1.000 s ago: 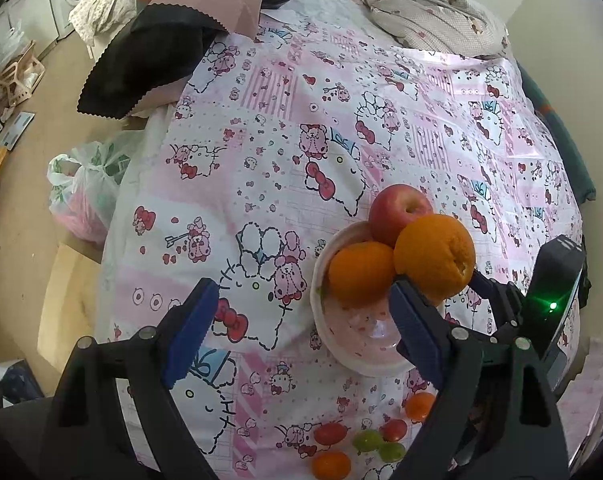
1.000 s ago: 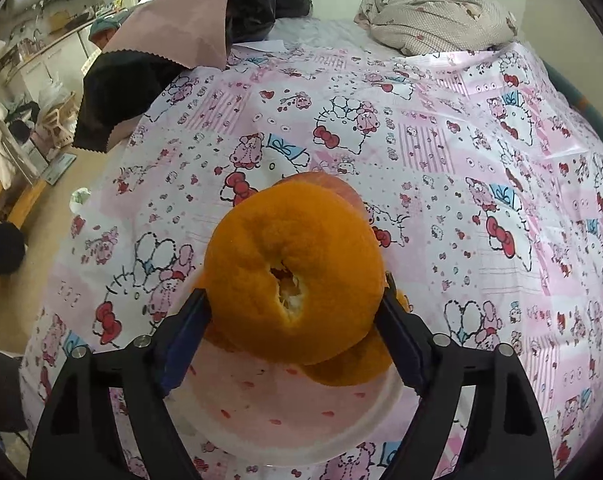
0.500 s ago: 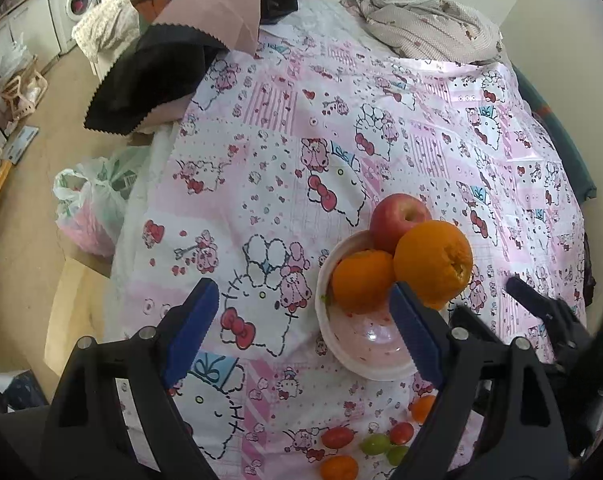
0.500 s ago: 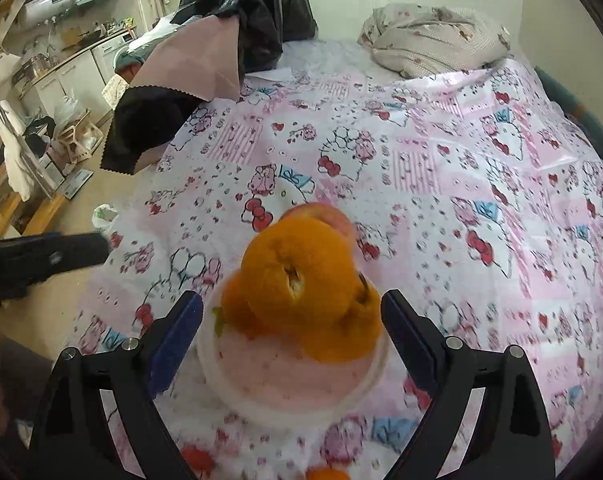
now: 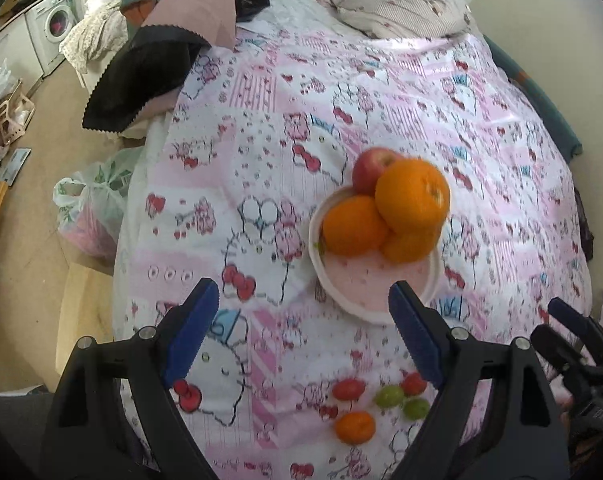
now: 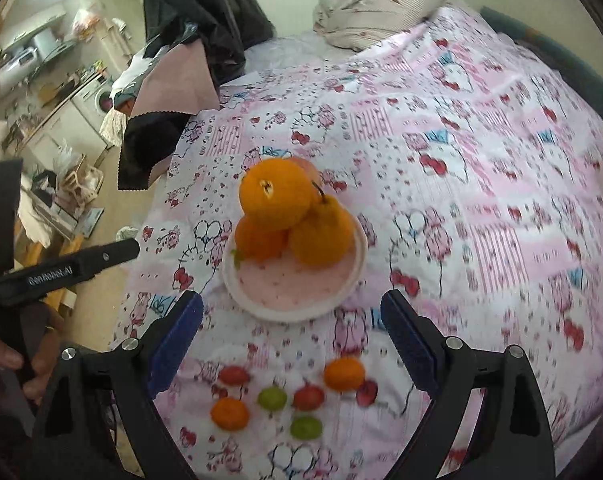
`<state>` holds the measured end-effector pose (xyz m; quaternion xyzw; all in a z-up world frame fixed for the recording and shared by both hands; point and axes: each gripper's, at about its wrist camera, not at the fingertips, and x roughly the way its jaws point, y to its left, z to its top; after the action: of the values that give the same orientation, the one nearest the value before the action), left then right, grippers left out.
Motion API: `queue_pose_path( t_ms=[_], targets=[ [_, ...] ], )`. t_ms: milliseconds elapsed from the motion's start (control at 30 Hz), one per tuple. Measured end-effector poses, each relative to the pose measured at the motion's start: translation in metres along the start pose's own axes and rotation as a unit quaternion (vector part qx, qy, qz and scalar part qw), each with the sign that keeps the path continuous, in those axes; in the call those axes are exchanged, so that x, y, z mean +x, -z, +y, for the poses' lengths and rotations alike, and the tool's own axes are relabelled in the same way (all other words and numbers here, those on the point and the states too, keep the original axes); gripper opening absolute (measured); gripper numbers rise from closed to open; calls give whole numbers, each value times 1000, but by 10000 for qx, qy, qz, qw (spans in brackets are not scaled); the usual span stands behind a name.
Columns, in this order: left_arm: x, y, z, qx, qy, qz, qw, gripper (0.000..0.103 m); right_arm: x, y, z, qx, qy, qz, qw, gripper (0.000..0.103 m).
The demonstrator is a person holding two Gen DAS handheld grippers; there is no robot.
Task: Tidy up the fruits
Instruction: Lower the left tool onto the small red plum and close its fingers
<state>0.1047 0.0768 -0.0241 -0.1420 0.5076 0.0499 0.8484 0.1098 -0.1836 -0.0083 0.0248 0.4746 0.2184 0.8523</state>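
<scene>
Fruits lie in two groups on the pink cartoon-print tabletop (image 6: pixel 481 128). Nearest, just past both grippers, small loose red, green and orange fruits (image 6: pixel 285 396) sit scattered. Both the right gripper (image 6: pixel 291 338) and the left gripper (image 5: pixel 305 326) have their fingers spread wide, holding nothing. Beyond, a shallow pink round plate (image 6: pixel 297 290) carries a heap: large oranges with one big orange (image 6: pixel 275 194) perched on top and a red apple (image 5: pixel 369 168) behind. That top orange looks unsteady; any nudge of the plate could roll it off.

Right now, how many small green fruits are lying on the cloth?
2. Both lie on the cloth before the plate: one green fruit nearer it, the other green fruit nearer the camera. None appears hidden.
</scene>
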Motion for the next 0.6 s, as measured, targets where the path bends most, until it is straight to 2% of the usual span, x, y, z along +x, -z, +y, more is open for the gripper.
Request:
queue_pose_path(
  t_ms=[133, 400, 600],
  targets=[
    [2, 18, -8, 168, 36, 156, 9997, 85, -1, 18, -12, 238, 15, 97, 9997, 93],
    [18, 48, -27, 486, 3, 469, 9977, 85, 6, 40, -47, 1151, -113, 172, 9931, 93],
    [29, 56, -35, 606, 35, 569, 9965, 85, 10, 46, -58, 1329, -116, 281, 9907, 93]
  ],
)
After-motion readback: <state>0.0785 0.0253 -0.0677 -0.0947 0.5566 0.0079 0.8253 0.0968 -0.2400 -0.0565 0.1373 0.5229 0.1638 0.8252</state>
